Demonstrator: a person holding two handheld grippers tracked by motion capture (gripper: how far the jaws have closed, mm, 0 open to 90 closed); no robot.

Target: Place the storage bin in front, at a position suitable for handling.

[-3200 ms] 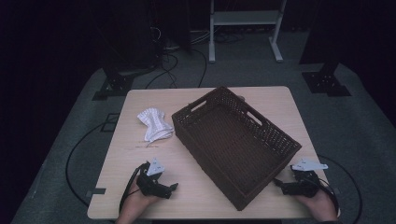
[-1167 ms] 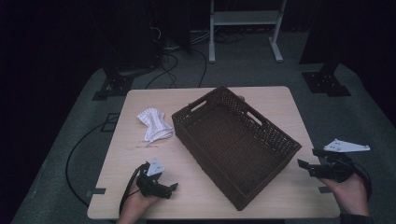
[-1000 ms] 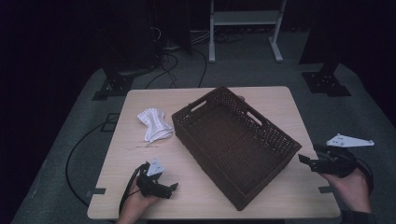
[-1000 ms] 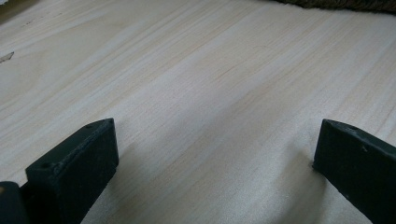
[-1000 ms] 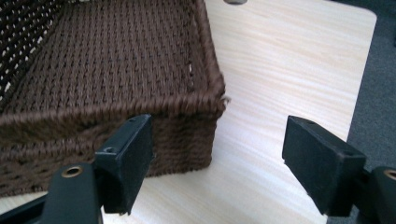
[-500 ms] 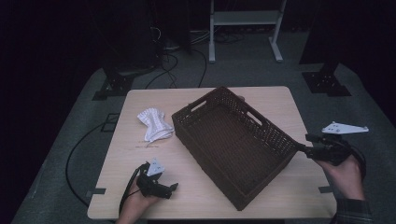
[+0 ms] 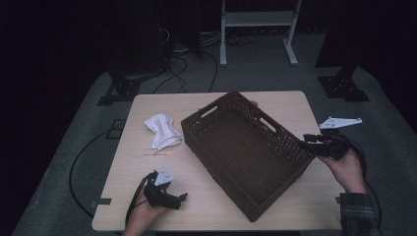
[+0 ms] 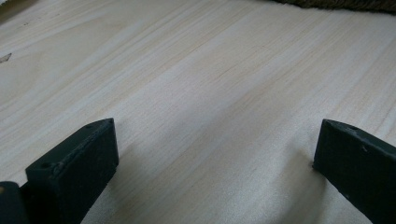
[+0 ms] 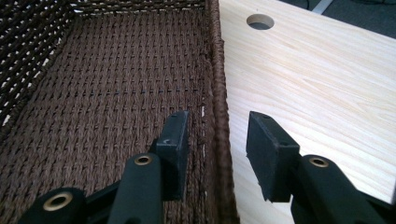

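**High view: my right jaws straddle the basket's rim**

High view, left to right, everything placed against the wicker basket (image 7: 246,152) that sits askew on the table (image 7: 295,105). Off the basket's left corner lies a crumpled white cloth (image 7: 162,131), near it but apart. Nearer me and well left of the basket, my left gripper (image 7: 183,197) rests low on the bare wood. In the left gripper view its jaws stand wide apart, with nothing but tabletop between them.

The basket itself is dark brown, woven, with slot handles in its walls.

At the basket's right-hand corner, my right gripper (image 7: 307,139) points in at the rim. In the right gripper view (image 9: 217,135) one jaw is inside the basket, over the woven floor, and the other outside, over the wood, with the rim (image 9: 218,93) running between them. These jaws have just been closing. There is a gap on each side of the rim, so the pads do not press on it.
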